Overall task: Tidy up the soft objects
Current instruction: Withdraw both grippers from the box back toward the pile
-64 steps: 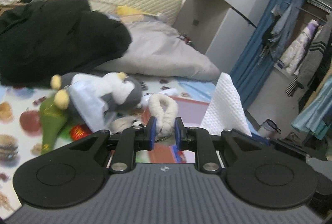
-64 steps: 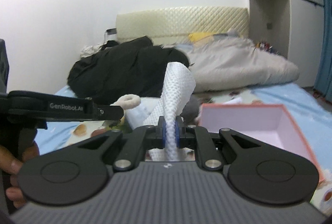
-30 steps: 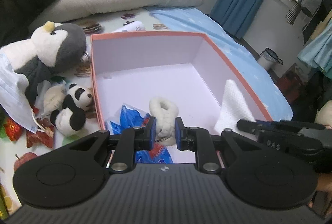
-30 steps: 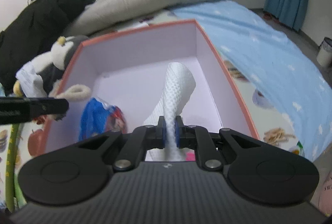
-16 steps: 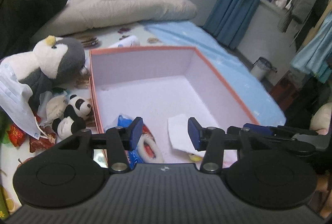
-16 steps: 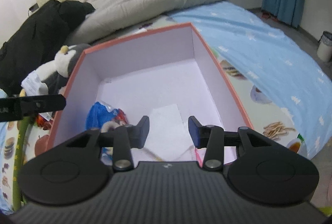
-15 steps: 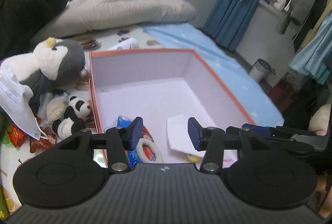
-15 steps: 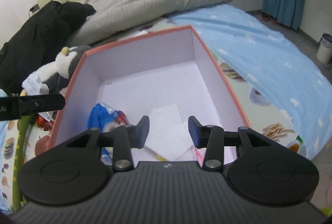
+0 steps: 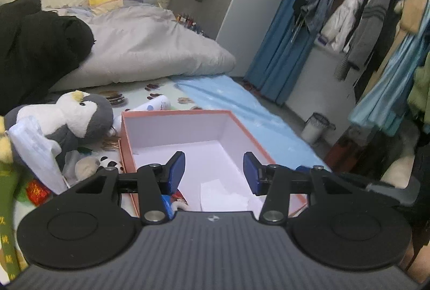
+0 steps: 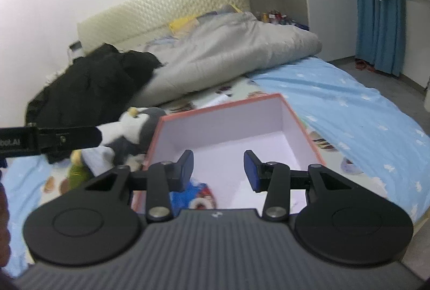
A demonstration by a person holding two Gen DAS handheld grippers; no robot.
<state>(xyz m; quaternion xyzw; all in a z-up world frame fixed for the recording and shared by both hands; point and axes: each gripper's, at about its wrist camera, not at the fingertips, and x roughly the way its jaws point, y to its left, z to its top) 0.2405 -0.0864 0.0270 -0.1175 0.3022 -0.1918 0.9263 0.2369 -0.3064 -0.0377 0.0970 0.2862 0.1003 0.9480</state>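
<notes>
Hovering my left gripper [image 9: 214, 173] and right gripper [image 10: 218, 170], both spread empty, above the orange-rimmed white cardboard box [image 9: 243, 129]; the white tissue [image 9: 223, 196] lies inside, seemingly flat.

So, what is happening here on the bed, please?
A person holding a gripper in each hand is sorting soft things into a pink-rimmed cardboard box on the bed. The left gripper and the right gripper both hang open and empty above it. A white paper towel and a blue plastic packet already lie inside. A grey and white penguin plush and a small panda plush wait beside the box.
</notes>
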